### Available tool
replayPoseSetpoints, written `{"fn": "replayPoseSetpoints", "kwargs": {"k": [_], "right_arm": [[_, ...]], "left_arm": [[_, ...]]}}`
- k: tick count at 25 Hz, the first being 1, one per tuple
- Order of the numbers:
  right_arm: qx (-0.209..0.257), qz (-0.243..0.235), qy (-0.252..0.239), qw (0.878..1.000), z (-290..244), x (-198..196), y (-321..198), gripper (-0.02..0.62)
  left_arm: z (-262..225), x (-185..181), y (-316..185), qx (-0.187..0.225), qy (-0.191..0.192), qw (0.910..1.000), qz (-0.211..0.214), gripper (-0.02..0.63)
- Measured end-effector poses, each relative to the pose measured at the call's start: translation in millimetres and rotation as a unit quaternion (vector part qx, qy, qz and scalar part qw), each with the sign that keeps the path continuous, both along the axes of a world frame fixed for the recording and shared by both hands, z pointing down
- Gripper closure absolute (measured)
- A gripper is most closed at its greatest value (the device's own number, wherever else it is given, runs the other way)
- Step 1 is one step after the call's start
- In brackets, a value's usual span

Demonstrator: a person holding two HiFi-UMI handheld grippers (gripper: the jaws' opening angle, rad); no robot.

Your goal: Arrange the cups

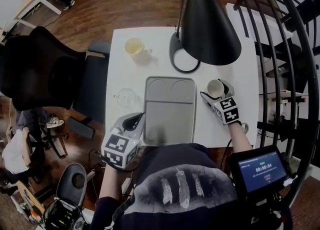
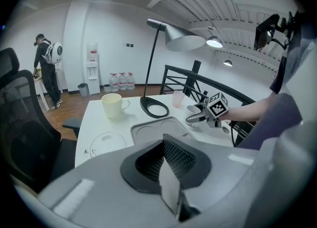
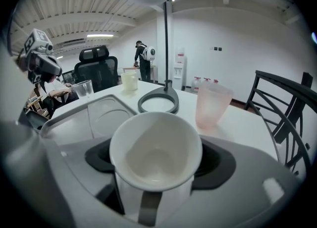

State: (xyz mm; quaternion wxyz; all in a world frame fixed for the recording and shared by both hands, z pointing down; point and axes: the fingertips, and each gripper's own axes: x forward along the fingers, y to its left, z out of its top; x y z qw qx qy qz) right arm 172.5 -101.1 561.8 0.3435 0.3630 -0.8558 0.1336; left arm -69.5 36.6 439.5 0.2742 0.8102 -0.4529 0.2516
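A white cup (image 1: 215, 88) stands on the white table (image 1: 125, 74) just right of the grey tray (image 1: 169, 124). My right gripper (image 1: 215, 93) has its jaws on either side of the cup; in the right gripper view the cup (image 3: 155, 152) fills the gap, handle toward the camera, and I see no pad pressing on it. A pink cup (image 3: 212, 104) stands behind it. Farther left are a yellow mug (image 1: 133, 46) and a clear glass (image 1: 125, 97). My left gripper (image 1: 131, 123) is shut and empty at the tray's near left corner.
A black lamp's ring base (image 1: 184, 59) sits behind the tray, and its shade (image 1: 207, 19) hangs over the table's right half. A black office chair (image 1: 40, 69) stands to the left, a stair railing (image 1: 285, 49) to the right. A person stands far off in the room (image 2: 48, 68).
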Motion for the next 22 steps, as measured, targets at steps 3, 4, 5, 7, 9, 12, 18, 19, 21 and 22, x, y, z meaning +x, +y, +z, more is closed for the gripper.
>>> {"fn": "replayPoseSetpoints", "kwargs": {"k": [3, 4, 5, 7, 9, 12, 18, 19, 21, 22], "right_arm": [[0.010, 0.001, -0.011, 1.000, -15.8, 2.0, -6.5, 0.169], [0.015, 0.000, -0.015, 1.000, -22.5, 1.2, -9.2, 0.169], [0.021, -0.003, -0.019, 1.000, -30.0, -0.5, -11.8, 0.169], [0.034, -0.012, -0.026, 0.999, -46.3, -5.2, -16.8, 0.169], [0.047, -0.024, -0.033, 0.998, -63.1, -11.0, -20.7, 0.169], [0.063, -0.049, -0.050, 0.996, -85.7, -24.3, -23.4, 0.169], [0.075, -0.115, -0.089, 0.986, -117.5, -56.8, -21.0, 0.169], [0.076, -0.130, -0.093, 0.984, -121.1, -63.1, -19.2, 0.169], [0.077, -0.163, -0.104, 0.978, -127.5, -76.8, -13.3, 0.169], [0.077, -0.181, -0.110, 0.974, -130.0, -84.0, -9.4, 0.169]], "left_arm": [[-1.2, -4.6, -3.6, 0.004, 0.002, 1.0000, -0.002, 0.591], [-0.4, -5.8, -3.6, 0.004, 0.003, 1.0000, -0.002, 0.591], [0.8, -6.8, -3.1, 0.003, 0.005, 1.0000, -0.001, 0.591], [2.5, -7.9, -3.0, 0.004, 0.007, 1.0000, 0.002, 0.591], [3.3, -7.9, -3.2, 0.005, 0.009, 0.9999, 0.003, 0.591], [2.7, -7.8, -3.6, 0.007, 0.014, 0.9999, 0.002, 0.591], [-1.4, -7.6, -3.5, 0.009, 0.015, 0.9998, -0.006, 0.591], [-0.7, -8.0, -1.5, 0.008, 0.017, 0.9998, -0.007, 0.591], [0.6, -9.6, 2.5, 0.006, 0.021, 0.9997, -0.010, 0.591], [1.3, -11.1, 4.1, 0.005, 0.021, 0.9997, -0.012, 0.591]]}}
